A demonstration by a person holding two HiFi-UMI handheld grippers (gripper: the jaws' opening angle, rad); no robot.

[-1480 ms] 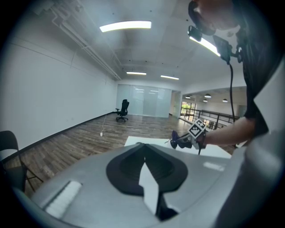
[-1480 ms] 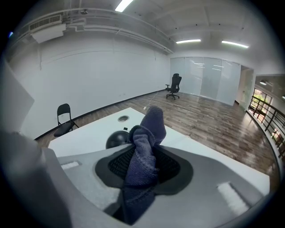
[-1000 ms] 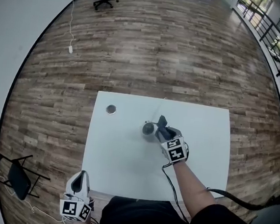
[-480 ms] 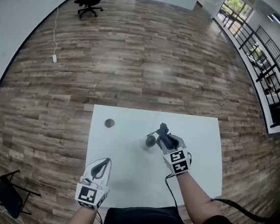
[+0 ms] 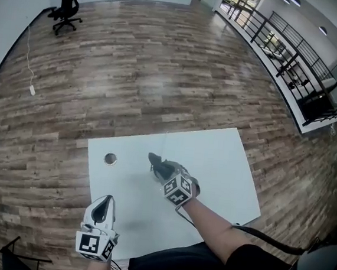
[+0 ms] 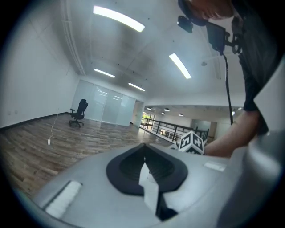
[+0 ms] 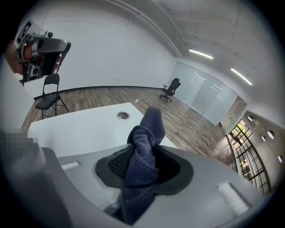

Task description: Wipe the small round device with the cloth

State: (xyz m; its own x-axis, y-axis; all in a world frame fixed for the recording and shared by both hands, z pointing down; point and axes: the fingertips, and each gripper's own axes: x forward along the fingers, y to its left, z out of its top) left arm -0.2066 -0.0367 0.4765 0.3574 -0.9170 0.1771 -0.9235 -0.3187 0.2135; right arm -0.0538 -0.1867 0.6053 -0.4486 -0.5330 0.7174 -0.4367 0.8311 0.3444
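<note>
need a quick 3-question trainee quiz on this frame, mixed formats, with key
1. True or false: the right claw pinches a dark blue cloth.
2. The left claw is: A) shut and empty; B) shut on the cloth; C) wide open.
3. Fill in: the small round silver disc lies on the white ___.
Key: 1 true; 2 A; 3 table.

left gripper [image 5: 106, 200]: moves from off the table [image 5: 225, 160] to over its near left corner
cloth [image 5: 157, 162]: shifts left with the right gripper [image 5: 165, 172], now over the device's spot
device: out of sight
</note>
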